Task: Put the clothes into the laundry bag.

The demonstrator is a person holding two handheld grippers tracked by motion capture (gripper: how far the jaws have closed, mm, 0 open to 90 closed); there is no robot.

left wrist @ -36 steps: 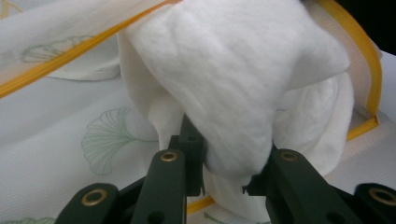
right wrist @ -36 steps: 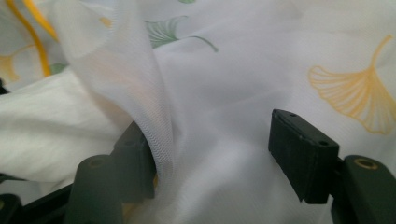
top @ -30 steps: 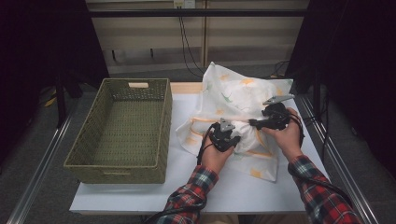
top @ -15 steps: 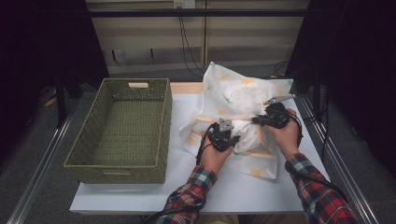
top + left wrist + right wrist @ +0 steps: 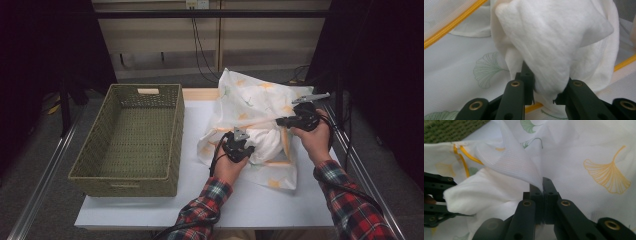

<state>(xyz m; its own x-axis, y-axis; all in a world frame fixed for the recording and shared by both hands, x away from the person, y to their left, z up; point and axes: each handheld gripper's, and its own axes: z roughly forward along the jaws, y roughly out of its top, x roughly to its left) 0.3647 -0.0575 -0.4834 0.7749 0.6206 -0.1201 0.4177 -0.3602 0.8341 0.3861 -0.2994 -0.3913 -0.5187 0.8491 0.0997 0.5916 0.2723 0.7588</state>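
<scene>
While both grippers' fingers clench one mesh bag (image 5: 260,107), one basket (image 5: 132,135) sits beside.

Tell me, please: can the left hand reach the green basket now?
Probably yes: the basket stands just beside the left hand, nothing between. But its tongs grip the white cloth, which would come along.

Lab – railed test table (image 5: 150,210), dark curtains (image 5: 45,45)
</scene>
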